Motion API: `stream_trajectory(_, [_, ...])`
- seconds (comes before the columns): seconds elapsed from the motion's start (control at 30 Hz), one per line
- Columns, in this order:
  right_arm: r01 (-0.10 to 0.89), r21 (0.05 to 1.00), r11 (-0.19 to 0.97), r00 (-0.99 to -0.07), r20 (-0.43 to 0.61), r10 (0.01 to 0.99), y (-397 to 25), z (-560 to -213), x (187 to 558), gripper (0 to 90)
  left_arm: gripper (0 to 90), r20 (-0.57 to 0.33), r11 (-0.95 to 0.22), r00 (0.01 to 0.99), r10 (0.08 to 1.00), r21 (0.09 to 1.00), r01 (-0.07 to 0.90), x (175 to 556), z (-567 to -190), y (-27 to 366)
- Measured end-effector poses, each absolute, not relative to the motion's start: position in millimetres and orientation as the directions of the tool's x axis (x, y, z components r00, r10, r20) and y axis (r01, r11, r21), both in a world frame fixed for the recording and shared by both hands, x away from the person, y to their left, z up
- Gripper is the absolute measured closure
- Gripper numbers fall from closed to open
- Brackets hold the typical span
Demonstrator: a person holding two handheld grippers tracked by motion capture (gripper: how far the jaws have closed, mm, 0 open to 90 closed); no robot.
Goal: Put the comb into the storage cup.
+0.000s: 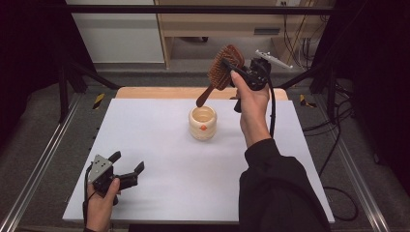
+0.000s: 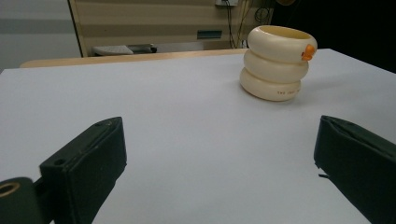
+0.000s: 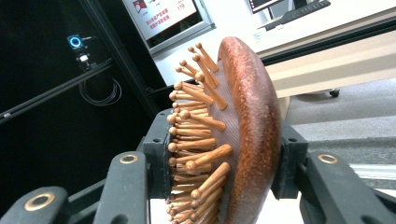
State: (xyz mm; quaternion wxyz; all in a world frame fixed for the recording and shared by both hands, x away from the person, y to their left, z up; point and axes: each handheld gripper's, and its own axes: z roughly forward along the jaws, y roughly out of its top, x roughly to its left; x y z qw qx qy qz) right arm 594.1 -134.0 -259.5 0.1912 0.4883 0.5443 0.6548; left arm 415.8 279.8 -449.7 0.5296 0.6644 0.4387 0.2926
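A brown wooden hairbrush [image 1: 222, 69] with wooden pins [image 3: 198, 140] hangs in the air over the far middle of the table. My right gripper [image 1: 231, 67] is shut on its head, one jaw on the pins and one on the back. The handle slants down toward a cream ringed cup [image 1: 202, 123] with an orange dot, ending just above its far rim. My left gripper [image 1: 128, 166] rests open near the front left corner, nothing between its jaws. In the left gripper view the cup [image 2: 278, 63] stands ahead and to the right.
A white board [image 1: 145, 145] covers the table, with a wooden strip [image 1: 145, 93] along its far edge. Metal rails [image 1: 38, 159] run down both sides. Cables [image 1: 338, 145] lie on the floor at the right. A shelf unit [image 1: 217, 24] stands behind.
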Motion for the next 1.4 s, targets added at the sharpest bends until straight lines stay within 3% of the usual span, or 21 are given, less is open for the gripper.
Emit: stream_trajectory(1.4, [0.282,0.916,-0.286,-0.448,0.389,0.805,-130.8,-264.0,596.4,51.7,2.1,-0.073,-0.06,0.45,0.89,0.96,0.274,415.8,-450.2,278.1])
